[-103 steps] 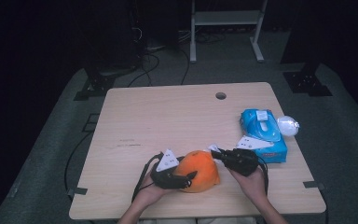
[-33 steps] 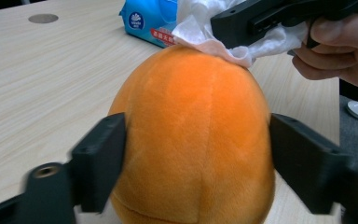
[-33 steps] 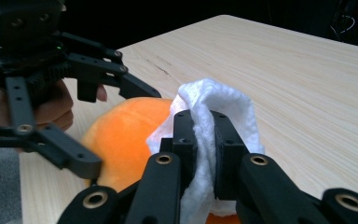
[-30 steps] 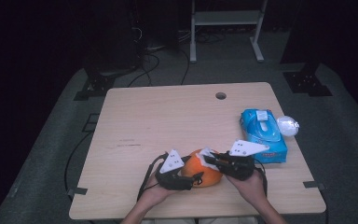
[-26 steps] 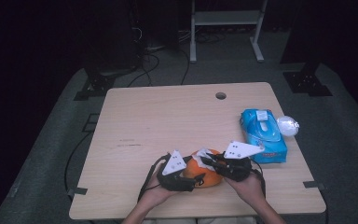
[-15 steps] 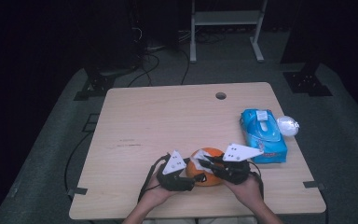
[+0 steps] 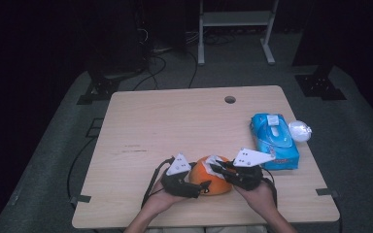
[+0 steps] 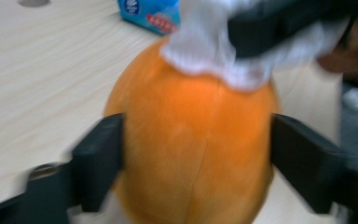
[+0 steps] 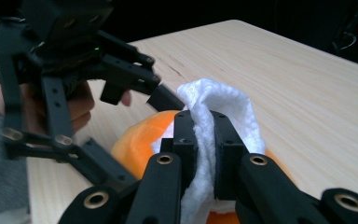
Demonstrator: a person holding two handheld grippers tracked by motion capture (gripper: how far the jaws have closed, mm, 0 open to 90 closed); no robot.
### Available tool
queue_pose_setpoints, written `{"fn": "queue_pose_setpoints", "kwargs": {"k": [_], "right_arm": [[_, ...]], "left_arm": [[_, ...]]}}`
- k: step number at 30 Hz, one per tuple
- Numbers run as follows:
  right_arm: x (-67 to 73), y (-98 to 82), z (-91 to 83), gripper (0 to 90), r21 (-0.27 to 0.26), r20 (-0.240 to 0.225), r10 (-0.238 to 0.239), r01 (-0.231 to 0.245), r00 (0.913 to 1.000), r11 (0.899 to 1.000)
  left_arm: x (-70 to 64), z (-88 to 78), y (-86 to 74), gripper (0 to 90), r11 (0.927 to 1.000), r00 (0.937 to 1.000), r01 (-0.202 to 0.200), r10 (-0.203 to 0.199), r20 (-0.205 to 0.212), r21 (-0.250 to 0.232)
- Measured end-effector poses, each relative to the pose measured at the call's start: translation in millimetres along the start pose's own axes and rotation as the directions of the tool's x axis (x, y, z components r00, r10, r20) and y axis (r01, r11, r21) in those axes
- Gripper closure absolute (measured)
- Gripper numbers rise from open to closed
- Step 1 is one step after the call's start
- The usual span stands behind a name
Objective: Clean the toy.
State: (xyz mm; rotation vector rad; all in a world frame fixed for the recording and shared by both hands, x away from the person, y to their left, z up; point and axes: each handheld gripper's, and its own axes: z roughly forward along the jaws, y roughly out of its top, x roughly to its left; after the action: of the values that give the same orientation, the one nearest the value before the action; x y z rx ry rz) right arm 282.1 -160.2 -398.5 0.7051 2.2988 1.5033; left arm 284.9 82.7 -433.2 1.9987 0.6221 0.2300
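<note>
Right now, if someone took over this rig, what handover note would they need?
Left tool: jaws on either side of the orange ball, just been opening; contact looks light, grip uncertain.
Right tool: shut on a white wipe, pressed on the ball's top.
Ball sits at the table's near edge, between both hands. Blue wipe pack and a crumpled white wad lie at the right edge.
Done: wipe pulled, wiping apparently underway.
Left: probably finish wiping, put the wipe down.

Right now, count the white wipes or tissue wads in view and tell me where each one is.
2. One white wipe is pinched in the right gripper, pressed on the orange ball. One crumpled white wad lies beside the blue wipes pack. More may be inside the pack.
</note>
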Motion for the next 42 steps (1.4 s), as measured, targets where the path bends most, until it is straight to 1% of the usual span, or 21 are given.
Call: {"fn": "queue_pose_setpoints", "kwargs": {"k": [2,4,6,8,10,11,12,13,15,17,19,21,23,25,29,30,34,37,39,41,42], "right_arm": [[-10.0,-2.6,-4.7,81.7,0.004,0.034,0.023,-0.023,0.9991,1.000],[-20.1,-10.2,-9.5,81.7,0.017,0.078,0.047,-0.048,0.9959,0.999],[-26.1,-17.2,-11.0,81.7,0.001,0.057,0.104,-0.104,0.9930,0.995],[-18.9,-14.9,-9.1,81.7,-0.002,0.038,0.078,-0.078,0.9962,0.997],[-9.3,-10.8,-4.7,81.6,-0.025,-0.041,0.078,-0.079,0.9961,0.997],[-3.9,-8.0,-2.4,81.6,-0.017,-0.045,0.050,-0.050,0.9977,0.999],[-0.9,-5.9,-0.8,81.6,-0.009,-0.032,0.021,-0.021,0.9993,1.000],[-2.4,-5.4,-0.7,81.6,-0.004,-0.026,0.018,-0.018,0.9995,1.000],[-13.5,-9.0,-3.2,81.7,-0.003,-0.013,0.065,-0.065,0.9978,0.998],[-22.9,-13.8,-6.8,81.6,0.007,0.033,0.084,-0.085,0.9959,0.996],[-26.4,-16.7,-10.2,81.7,0.016,0.056,0.098,-0.099,0.9936,0.995],[-23.4,-15.8,-10.8,81.6,-0.002,0.030,0.116,-0.116,0.9928,0.993],[-15.0,-11.6,-8.8,81.6,-0.013,0.003,0.085,-0.085,0.9964,0.996],[-12.1,-10.0,-7.5,81.6,-0.001,0.009,0.061,-0.061,0.9981,0.998],[-26.7,-19.0,-9.8,81.6,0.032,0.051,0.095,-0.097,0.9942,0.995],[-27.6,-20.7,-10.6,81.6,0.026,0.037,0.121,-0.122,0.9920,0.992],[-13.2,-10.0,-11.4,81.6,-0.009,0.002,0.071,-0.071,0.9975,0.997],[-11.1,-7.1,-12.1,81.6,-0.028,-0.031,0.065,-0.065,0.9974,0.997],[-19.5,-12.9,-10.9,81.5,-0.014,-0.023,0.096,-0.096,0.9951,0.995],[-30.0,-20.7,-8.1,81.5,0.029,0.007,0.126,-0.126,0.9920,0.992],[-34.3,-23.9,-7.4,81.5,0.028,-0.008,0.164,-0.163,0.9865,0.986]], "left_arm": [[3.0,-2.1,-1.3,31.9,0.9993,0.9997,-0.020,0.021,-0.014,0.030],[6.2,-3.0,-3.4,31.6,0.9999,1.0000,0.004,-0.005,0.007,0.015],[5.1,-1.7,1.0,24.6,0.9999,0.9999,0.011,-0.011,0.010,0.002],[2.7,0.3,6.0,13.3,0.9993,0.9999,0.010,-0.011,-0.004,-0.037],[0.7,3.7,9.0,9.7,0.9996,0.9998,-0.009,0.009,-0.016,-0.027],[0.3,4.8,8.3,9.8,0.9996,0.9993,-0.025,0.025,-0.027,-0.016],[1.1,4.4,6.3,13.3,0.9996,0.9994,-0.022,0.021,-0.027,-0.017],[2.3,3.5,4.1,21.1,0.9997,0.9994,-0.022,0.022,-0.028,-0.014],[5.0,2.4,1.6,28.4,0.9999,0.9991,-0.014,0.014,-0.040,-0.008],[6.1,1.6,0.9,30.3,0.9999,0.9989,-0.014,0.014,-0.045,0.003],[6.5,1.6,0.0,31.1,1.0000,0.9988,-0.009,0.009,-0.048,-0.001],[5.9,2.2,-0.7,31.2,1.0000,0.9986,-0.009,0.009,-0.053,-0.001],[6.2,1.4,-1.4,31.2,0.9999,0.9985,-0.010,0.010,-0.054,0.003],[7.8,-0.5,-2.7,31.4,1.0000,0.9986,-0.004,0.004,-0.052,0.004],[11.5,-2.0,-4.2,31.4,0.9998,0.9984,0.020,-0.020,-0.052,-0.001],[12.2,-1.5,-4.7,31.4,0.9997,0.9984,0.022,-0.023,-0.052,-0.005],[11.8,-1.3,-5.5,31.3,0.9999,0.9982,0.017,-0.017,-0.058,0.001],[11.9,-1.3,-5.4,31.2,0.9999,0.9985,0.013,-0.013,-0.054,0.002],[11.0,-0.8,-5.1,30.5,0.9999,0.9989,0.011,-0.011,-0.045,-0.001],[8.2,-0.1,-4.4,30.0,1.0000,0.9990,0.003,-0.003,-0.044,0.002],[6.5,0.5,-3.9,30.0,1.0000,0.9990,-0.002,0.002,-0.045,0.003]]}}
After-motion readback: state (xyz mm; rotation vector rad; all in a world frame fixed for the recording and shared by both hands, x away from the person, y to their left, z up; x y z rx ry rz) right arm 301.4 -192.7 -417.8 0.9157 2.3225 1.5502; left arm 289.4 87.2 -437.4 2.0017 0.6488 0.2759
